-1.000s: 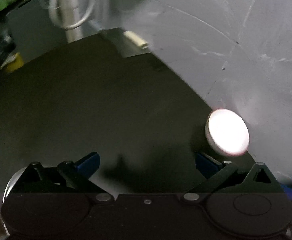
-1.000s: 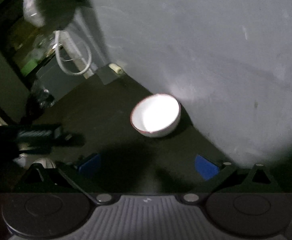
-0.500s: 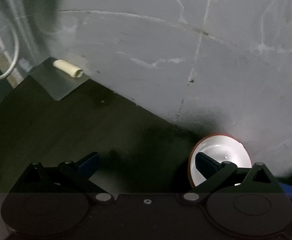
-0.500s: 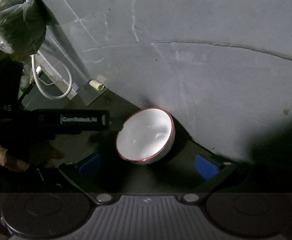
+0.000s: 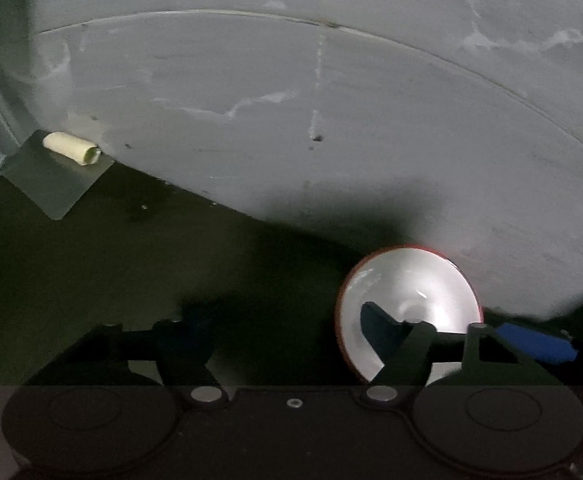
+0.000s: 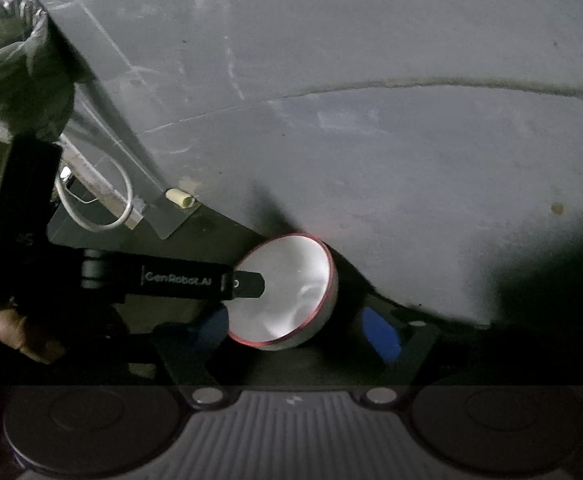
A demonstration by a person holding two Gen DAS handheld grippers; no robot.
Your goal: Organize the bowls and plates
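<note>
Right wrist view: we see the red-rimmed white bowl [image 6: 287, 292] on the dark surface [image 6: 211, 232] against the grey wall [image 6: 371, 120], tilted, between our right hand-held gripper [image 6: 295, 328] fingers, whose jaws have just been closing; contact unclear. From nine o'clock, our left hand-held gripper [image 6: 247, 284] reaches in, one finger inside the bowl, jaws also closing.

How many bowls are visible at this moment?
1. A single white bowl with a red rim sits on the dark tabletop against the grey wall; both wrist views show the same one. Plates or other bowls may lie out of view.
</note>
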